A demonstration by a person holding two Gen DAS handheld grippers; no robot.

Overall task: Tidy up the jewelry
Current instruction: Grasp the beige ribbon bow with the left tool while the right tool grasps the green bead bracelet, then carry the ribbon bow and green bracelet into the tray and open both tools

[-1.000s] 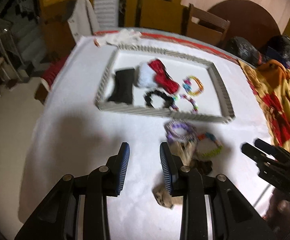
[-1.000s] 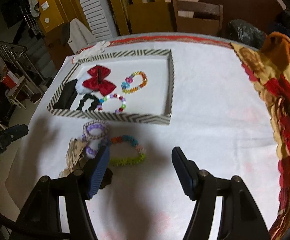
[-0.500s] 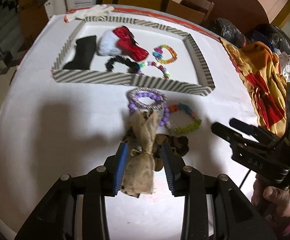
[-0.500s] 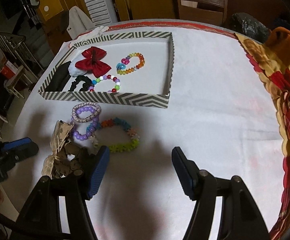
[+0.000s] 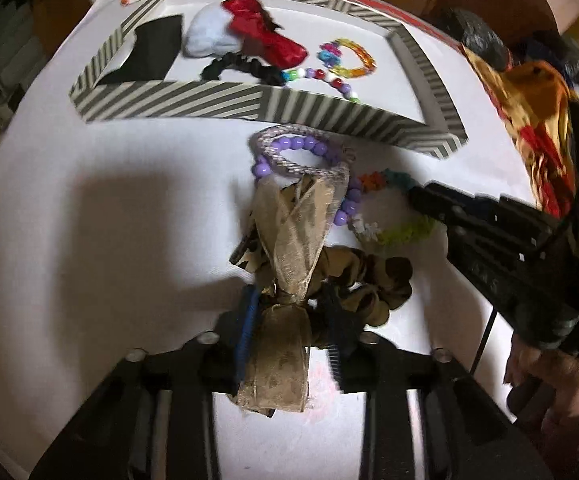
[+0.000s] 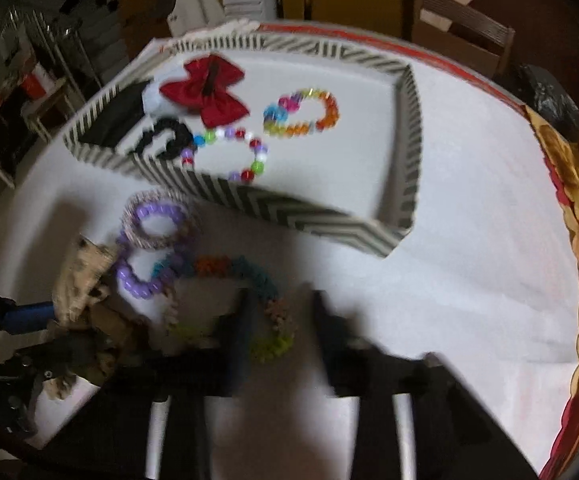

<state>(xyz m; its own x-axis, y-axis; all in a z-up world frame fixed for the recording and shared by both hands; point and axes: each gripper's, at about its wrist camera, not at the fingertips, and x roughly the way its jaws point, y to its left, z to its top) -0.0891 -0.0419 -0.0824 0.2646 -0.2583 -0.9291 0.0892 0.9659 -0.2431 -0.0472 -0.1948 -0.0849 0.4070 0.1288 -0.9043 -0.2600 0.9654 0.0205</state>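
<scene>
Landmark: striped tray (image 5: 177, 100) on the white tablecloth (image 5: 89, 208). Already inside the tray: red bow (image 6: 205, 92), black scrunchie (image 6: 167, 140), two multicoloured bead bracelets (image 6: 301, 114), a dark flat item at the tray's far-left end. Still outside, just in front of the tray's near wall: purple bead bracelet (image 5: 301, 148) with a woven band lying over it, a flower-bead bracelet (image 6: 249, 280) beside them, and nearest to the cameras a tan ribbon hair tie (image 5: 289, 280) bundled with a leopard-print scrunchie (image 5: 373, 280). Left gripper (image 5: 289, 320): jaws closing, ribbon knot between the blue pads; the pads look at or very near the fabric, contact not certain through blur. Right gripper (image 6: 279, 320): jaws closing over the near arc of the flower-bead bracelet; that frame is heavily blurred, so I cannot tell whether the beads are pinched yet. Handling, judged: ribbon and scrunchie are light, soft and limp; they will droop and may drag the scrunchie along, so the knot, the densest point, is the sensible hold. The flower-bead bracelet looks elastic-strung, light, floppy; beads are hard and may roll out of a shallow pinch, so take one strand squarely across the pads. The purple bracelet touches the ribbon's far tip and could snag on lifting.
</scene>
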